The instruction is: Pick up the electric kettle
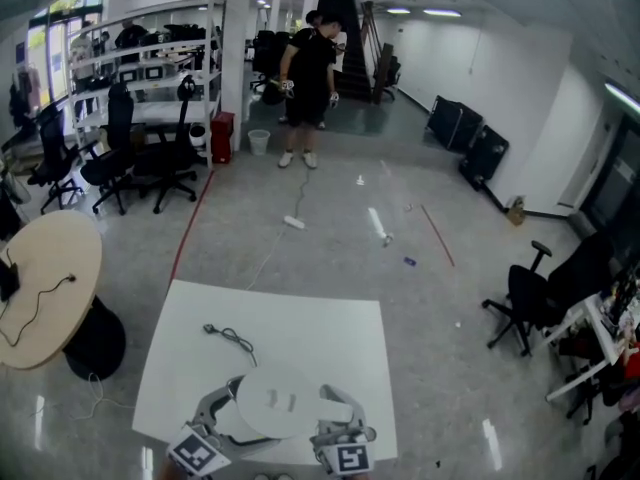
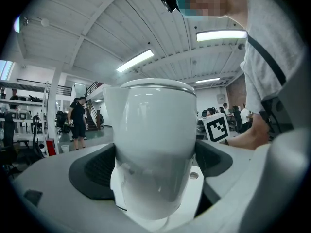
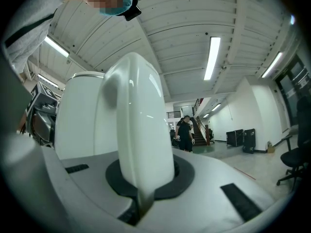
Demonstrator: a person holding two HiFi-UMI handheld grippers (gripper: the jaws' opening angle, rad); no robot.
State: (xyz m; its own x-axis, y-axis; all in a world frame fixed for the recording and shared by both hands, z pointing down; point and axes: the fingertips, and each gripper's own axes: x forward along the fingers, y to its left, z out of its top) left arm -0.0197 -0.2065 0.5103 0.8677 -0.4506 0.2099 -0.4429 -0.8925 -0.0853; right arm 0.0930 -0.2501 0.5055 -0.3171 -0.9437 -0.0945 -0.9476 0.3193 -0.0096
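My left claw (image 2: 155,171) clamps the body of the white electric kettle (image 1: 272,403); my right claw (image 3: 141,203) pinches its handle (image 3: 141,130). The kettle is between them, above the counter's (image 1: 330,333) near edge.

Camera set-up: one high, two low.
Head view looks steeply down on the white plastic electric kettle (image 1: 272,403) and white square table (image 1: 300,328); both gripper views sit close against the kettle, looking outward past it; all three share it and the standing black-clad person (image 1: 305,68).
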